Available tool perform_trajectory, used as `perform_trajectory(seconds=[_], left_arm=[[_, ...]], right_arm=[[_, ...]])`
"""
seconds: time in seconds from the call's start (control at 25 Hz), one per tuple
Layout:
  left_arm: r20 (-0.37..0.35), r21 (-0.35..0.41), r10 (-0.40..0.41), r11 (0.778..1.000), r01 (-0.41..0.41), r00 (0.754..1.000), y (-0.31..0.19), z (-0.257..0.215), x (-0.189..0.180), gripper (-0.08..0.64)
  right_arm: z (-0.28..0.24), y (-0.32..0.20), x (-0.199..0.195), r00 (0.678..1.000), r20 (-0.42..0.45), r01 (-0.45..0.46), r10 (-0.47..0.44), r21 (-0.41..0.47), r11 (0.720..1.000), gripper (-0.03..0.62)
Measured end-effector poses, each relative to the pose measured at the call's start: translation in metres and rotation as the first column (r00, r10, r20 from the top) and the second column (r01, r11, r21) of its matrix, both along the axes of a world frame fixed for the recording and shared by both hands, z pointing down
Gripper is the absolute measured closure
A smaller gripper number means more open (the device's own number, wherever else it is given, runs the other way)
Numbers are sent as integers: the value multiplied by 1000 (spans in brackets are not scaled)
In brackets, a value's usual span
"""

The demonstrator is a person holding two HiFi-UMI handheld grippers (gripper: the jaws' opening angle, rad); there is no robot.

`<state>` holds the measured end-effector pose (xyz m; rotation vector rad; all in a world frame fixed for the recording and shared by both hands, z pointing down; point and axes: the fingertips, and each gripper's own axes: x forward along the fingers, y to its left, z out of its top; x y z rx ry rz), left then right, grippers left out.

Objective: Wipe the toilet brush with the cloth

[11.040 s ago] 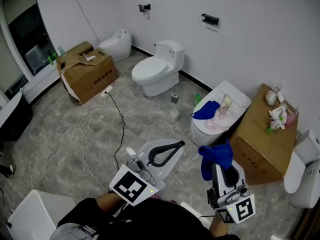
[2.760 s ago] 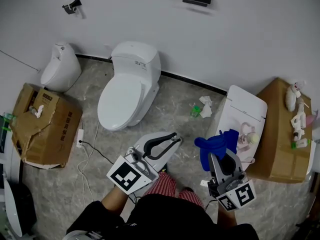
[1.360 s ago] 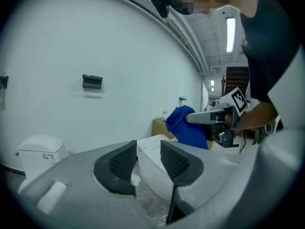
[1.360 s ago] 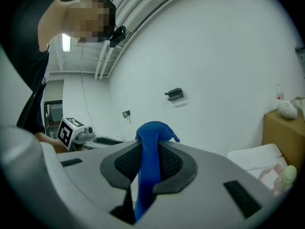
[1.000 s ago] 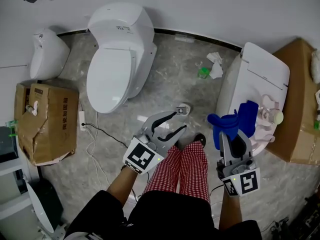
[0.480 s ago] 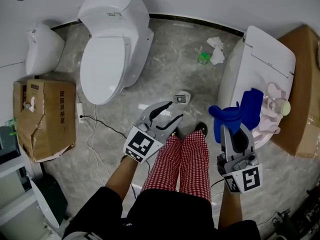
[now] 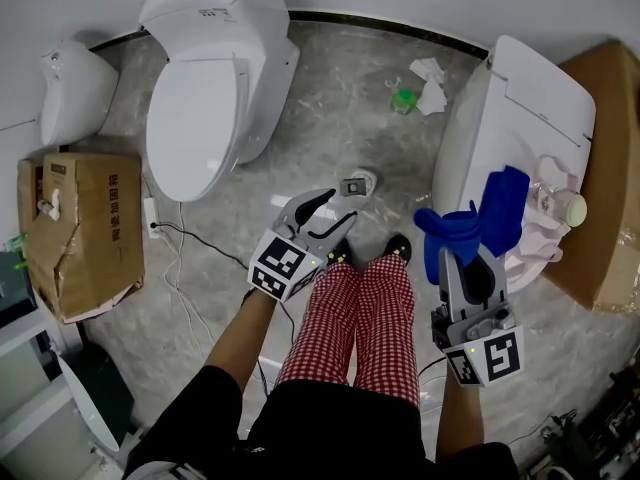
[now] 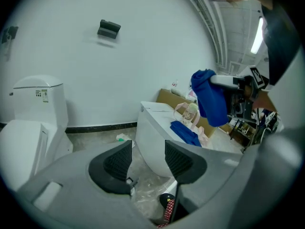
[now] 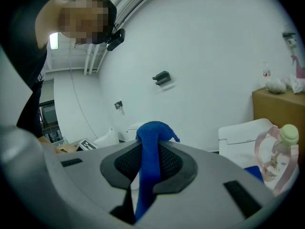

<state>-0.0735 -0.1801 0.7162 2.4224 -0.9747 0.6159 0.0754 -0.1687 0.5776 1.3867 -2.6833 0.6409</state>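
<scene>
In the head view my left gripper point(image 7: 340, 210) hangs low over the floor with its jaws apart. They have just been opening, and nothing is between them. Just beyond its tips stands a small white holder with a dark top point(image 7: 357, 184), the toilet brush as far as I can tell. The left gripper view shows the same open gripper point(image 8: 147, 149) above a pale translucent thing point(image 8: 143, 197) on the floor. My right gripper point(image 7: 462, 256) is shut on a blue cloth point(image 7: 450, 230) that sticks up from its jaws point(image 9: 151, 132). A second blue cloth point(image 7: 503, 206) lies on the right toilet.
A white toilet point(image 7: 205, 98) stands at the back left and another point(image 7: 500, 98) at the right, with a pink bag and a bottle point(image 7: 560, 206) on it. Cartons point(image 7: 80, 228) point(image 7: 600, 168) flank them. A cable point(image 7: 190, 258) and crumpled paper point(image 7: 425, 73) lie on the floor. The person's checked trousers point(image 7: 350, 318) are below.
My left gripper has sunk toward the floor, closer to the small holder, and its jaws stand wider. The right gripper with the blue cloth has come down a little.
</scene>
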Motion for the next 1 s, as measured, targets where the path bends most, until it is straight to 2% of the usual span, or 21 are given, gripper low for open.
perform_trajectory(seconds=[0.2, 0.4, 0.56, 0.84, 1.0], left_arm=[[41, -1, 9, 1000, -9, 999, -4, 26, -3, 351], [76, -65, 68, 996, -63, 995, -1, 45, 3, 347], [79, -37, 71, 997, -68, 994, -10, 61, 7, 344], [133, -92, 123, 989, -112, 983, -9, 95, 9, 334], [179, -92, 167, 984, -153, 970, -9, 112, 12, 334]], right_arm=[[9, -1, -3, 1000, 12, 7, -7, -11, 1000, 525], [18, -4, -6, 1000, 16, 13, -12, -28, 1000, 525], [25, -6, -6, 1000, 17, 14, -13, -36, 999, 525], [38, -12, -6, 1000, 13, 18, -17, -57, 998, 525], [47, -17, -2, 1000, 8, 9, -9, -65, 998, 525]])
